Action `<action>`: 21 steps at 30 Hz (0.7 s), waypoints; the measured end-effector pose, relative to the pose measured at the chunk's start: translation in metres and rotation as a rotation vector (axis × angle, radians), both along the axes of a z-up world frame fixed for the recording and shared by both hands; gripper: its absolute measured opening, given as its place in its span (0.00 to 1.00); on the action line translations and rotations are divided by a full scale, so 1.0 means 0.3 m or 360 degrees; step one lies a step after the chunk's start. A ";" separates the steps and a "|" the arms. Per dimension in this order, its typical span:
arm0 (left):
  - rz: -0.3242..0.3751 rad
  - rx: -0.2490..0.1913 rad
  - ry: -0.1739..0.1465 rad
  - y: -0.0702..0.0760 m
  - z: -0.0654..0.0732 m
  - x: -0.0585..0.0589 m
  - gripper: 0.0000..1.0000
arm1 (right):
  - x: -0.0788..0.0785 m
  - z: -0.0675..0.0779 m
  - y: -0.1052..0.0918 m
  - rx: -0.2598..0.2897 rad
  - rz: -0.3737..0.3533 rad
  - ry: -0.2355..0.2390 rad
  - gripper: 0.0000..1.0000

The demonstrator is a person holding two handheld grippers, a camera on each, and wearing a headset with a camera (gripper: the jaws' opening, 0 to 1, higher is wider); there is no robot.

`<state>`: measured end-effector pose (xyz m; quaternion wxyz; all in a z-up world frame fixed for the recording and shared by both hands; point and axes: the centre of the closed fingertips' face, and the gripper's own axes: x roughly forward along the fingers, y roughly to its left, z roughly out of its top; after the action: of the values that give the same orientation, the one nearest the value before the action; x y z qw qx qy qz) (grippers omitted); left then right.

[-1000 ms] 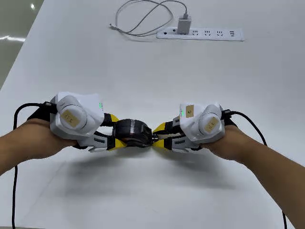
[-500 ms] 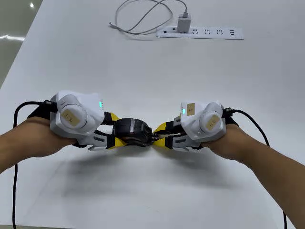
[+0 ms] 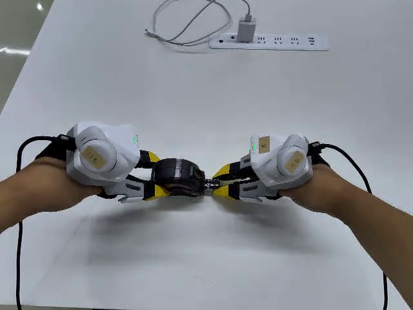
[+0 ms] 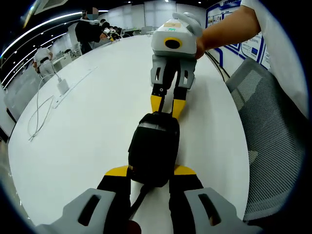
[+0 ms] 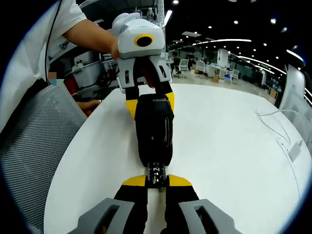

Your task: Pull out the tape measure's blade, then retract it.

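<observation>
Where the white table (image 3: 206,84) spreads out wide and bare under the head view, both of the person's forearms reach in from the near corners. A grey mesh chair (image 4: 269,146) stands just beside the table's edge in the left gripper view. The left tongs (image 3: 155,175) and the right tongs (image 3: 217,183) point at each other near the front of the table, tips close together, each wrapped in a hand with a black cord trailing back from it. Far off at the back edge lies a white power strip (image 3: 268,42), well apart from the work, with a looping white cable (image 3: 187,22) running leftward from a small white charger (image 3: 246,29) plugged into it. Between the two tongs sits the black tape measure (image 3: 178,178). It appears to be held just clear of the table, with a soft shadow on the surface below. The left tongs are clenched on its case, one yellow tip on each side. Smallest of all is the blade (image 5: 156,172). Only a short stub of it is out of the case, with printed marks just visible in the right gripper view. The right tongs are clenched on the end of it, their yellow tips nearly meeting just beside the mouth of the case.
</observation>
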<state>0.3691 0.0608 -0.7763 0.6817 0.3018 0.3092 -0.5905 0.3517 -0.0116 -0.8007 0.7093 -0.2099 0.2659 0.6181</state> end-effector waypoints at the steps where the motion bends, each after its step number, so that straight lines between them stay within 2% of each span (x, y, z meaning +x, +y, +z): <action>1: 0.0000 0.0000 0.0000 0.000 0.000 0.000 0.25 | 0.000 0.000 -0.004 -0.0003 -0.0001 -0.0001 0.09; 21: 0.0012 0.0000 0.0013 -0.002 -0.003 0.002 0.25 | -0.007 0.005 -0.102 -0.0042 -0.0044 0.0012 0.09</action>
<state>0.3697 0.0603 -0.7774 0.6826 0.2984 0.3130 -0.5891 0.3495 -0.0422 -0.7992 0.7139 -0.2132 0.2796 0.6055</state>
